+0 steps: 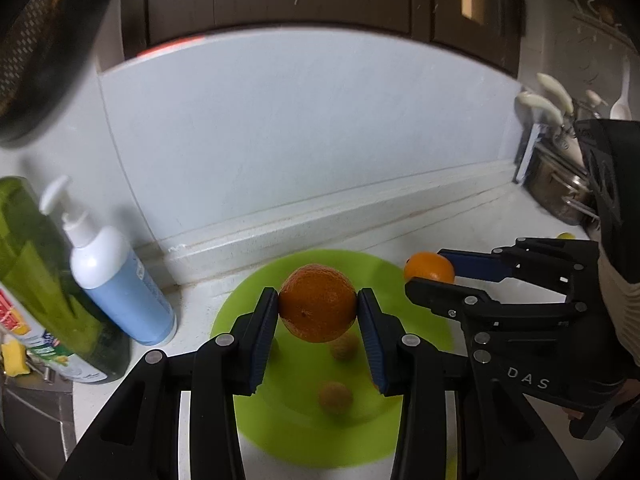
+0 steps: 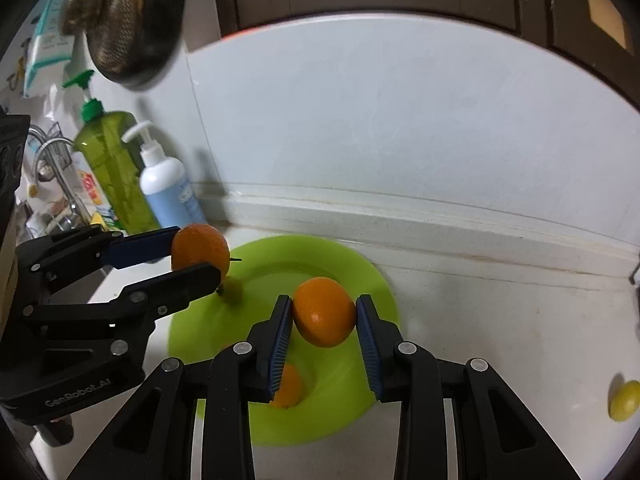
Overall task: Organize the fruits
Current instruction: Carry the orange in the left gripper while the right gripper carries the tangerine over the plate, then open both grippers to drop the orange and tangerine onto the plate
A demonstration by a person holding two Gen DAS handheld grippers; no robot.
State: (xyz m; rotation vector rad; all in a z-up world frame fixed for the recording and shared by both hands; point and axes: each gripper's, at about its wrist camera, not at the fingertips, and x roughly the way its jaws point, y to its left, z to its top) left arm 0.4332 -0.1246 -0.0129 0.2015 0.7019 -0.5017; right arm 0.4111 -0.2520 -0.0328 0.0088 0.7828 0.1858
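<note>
Both claws carry an orange above the green plate.

The left claw (image 1: 318, 308) is clamped on a darker orange (image 1: 317, 303) over the plate's (image 1: 280, 436) middle; the right claw (image 2: 324, 312) pinches a smoother orange (image 2: 324, 311) above the plate's right half. Small fruits (image 1: 335, 397) already lie on the plate, blurred. A yellow fruit (image 2: 625, 401) sits alone on the bench (image 2: 500, 320), far right. By my reading the sorting is partway: two oranges not yet set down, the yellow one left to collect.
</note>
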